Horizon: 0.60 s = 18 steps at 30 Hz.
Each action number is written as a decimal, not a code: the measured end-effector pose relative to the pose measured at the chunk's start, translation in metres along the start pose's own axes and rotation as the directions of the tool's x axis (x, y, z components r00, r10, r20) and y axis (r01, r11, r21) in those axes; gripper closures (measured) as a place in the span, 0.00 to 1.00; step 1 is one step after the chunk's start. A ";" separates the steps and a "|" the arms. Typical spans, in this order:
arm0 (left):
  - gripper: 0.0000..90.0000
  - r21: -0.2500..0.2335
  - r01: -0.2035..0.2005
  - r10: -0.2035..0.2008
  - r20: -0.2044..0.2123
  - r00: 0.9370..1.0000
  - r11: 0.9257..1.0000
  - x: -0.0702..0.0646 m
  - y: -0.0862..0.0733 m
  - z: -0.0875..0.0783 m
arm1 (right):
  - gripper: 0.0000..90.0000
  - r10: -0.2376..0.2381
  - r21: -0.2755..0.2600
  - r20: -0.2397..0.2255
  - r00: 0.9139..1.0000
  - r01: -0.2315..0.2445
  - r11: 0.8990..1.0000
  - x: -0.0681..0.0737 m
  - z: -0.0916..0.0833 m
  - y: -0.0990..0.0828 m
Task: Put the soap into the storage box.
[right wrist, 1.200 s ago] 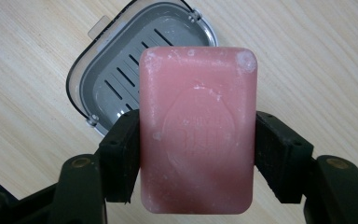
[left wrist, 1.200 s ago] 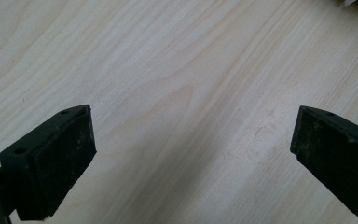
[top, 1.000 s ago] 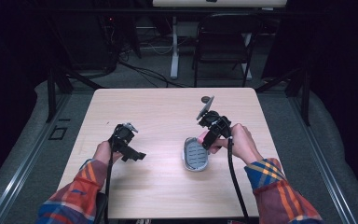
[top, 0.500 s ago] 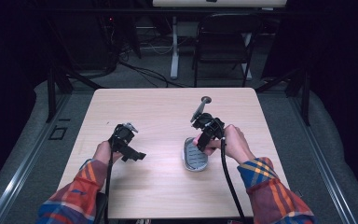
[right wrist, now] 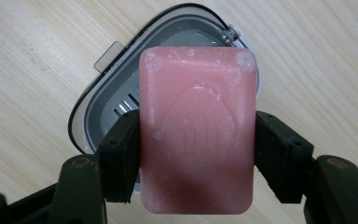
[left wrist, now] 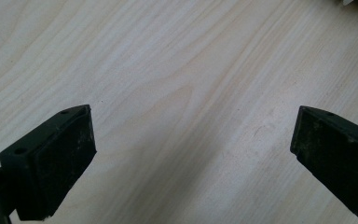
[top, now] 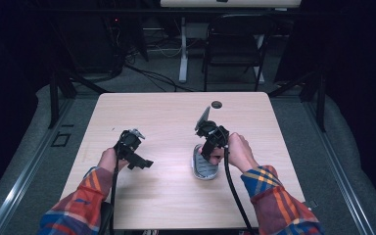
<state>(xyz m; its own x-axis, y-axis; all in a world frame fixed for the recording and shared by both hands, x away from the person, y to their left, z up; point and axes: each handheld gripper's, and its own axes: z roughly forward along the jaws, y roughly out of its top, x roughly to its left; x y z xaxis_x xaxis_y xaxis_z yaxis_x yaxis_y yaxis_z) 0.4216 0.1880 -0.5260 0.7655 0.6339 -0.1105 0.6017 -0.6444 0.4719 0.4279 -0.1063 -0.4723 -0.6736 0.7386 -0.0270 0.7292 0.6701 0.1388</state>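
I have the pink soap bar clamped flat between my right gripper's jaws, just above the grey soap dish on the desk — left gripper idle, jaws apart — so I'd judge it best to lower level, centred over the dish, before releasing.

no text, label, brand, number or sign can be read with certainty. the pink rectangular bar of soap, seen in the right gripper view, carries an oval stamp pressed into its upper face, with raised characters inside it; these are too worn and blurred to make out. the pale wooden table top, as seen in the left gripper view and the high view, bears no writing.
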 end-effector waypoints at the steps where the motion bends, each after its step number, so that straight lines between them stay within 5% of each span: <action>1: 0.00 0.000 0.000 0.000 0.000 1.000 1.000 0.000 0.000 0.000 | 0.41 -0.011 0.018 0.000 1.000 0.011 1.000 -0.001 0.000 0.001; 18: 0.00 0.001 -0.001 0.001 0.003 1.000 1.000 0.000 0.000 0.000 | 0.41 0.037 0.057 0.012 0.999 -0.037 0.998 0.005 0.015 0.008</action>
<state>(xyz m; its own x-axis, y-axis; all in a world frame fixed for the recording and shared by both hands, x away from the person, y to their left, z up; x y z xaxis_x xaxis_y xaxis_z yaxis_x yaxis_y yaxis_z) 0.4215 0.1876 -0.5261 0.7665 0.6323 -0.1127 0.6015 -0.6452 0.4711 0.4323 -0.0962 -0.4861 -0.6450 0.7634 -0.0341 0.7595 0.6453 0.0825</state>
